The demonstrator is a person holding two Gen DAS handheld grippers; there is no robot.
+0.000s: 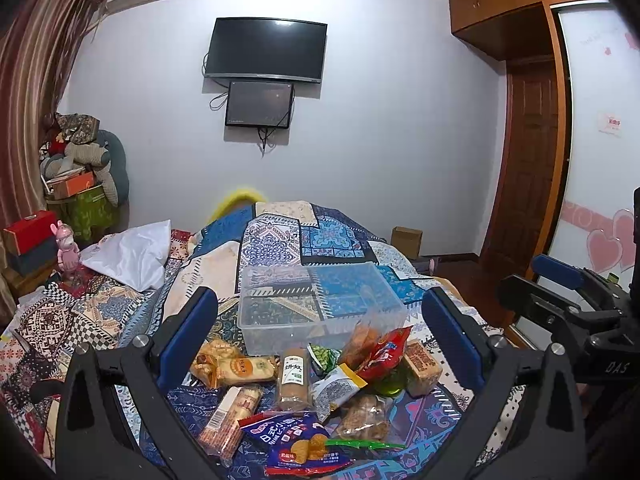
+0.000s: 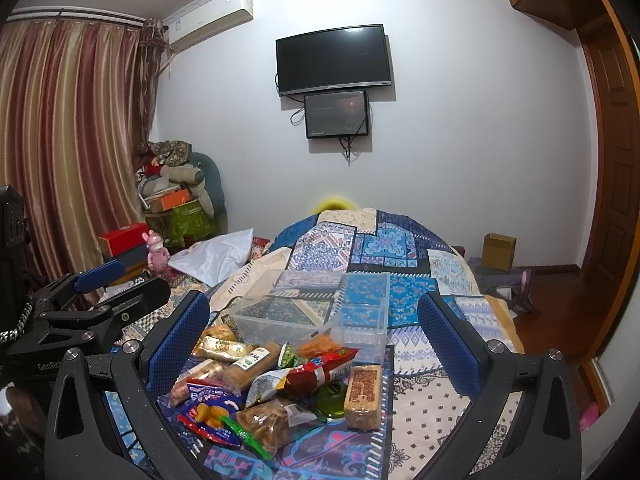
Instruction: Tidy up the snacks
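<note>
Patchwork bedspread (image 1: 276, 240) covers the bed, blue/cream blocks; bare cloth lies to the R of the pile and around the box; clear plastic box (image 1: 320, 304) sits on it just behind the snacks, nothing inside, its near wall touching the back packets.

Snack pile (image 2: 280, 384) lies between both sets of fingers, packets overlapping. Blue packet (image 1: 296, 444) at the front carries large white "日式" print, rest too small to read; brown biscuit stick (image 1: 294, 376) has a white label w/ two bold characters, not legible; red bag (image 2: 320, 368) has lettering I can't read; wrapped brown cake bar (image 2: 362, 396) lies at the R edge of the pile; green round lid (image 2: 330, 400) just beside it.

Left gripper (image 1: 320, 328): blue pads spread wide, holding nothing, "GenRob…" on its body in the right wrist view. Right gripper (image 2: 312, 328): also spread wide, nothing held, "DAS" on its body in the left wrist view.
</note>
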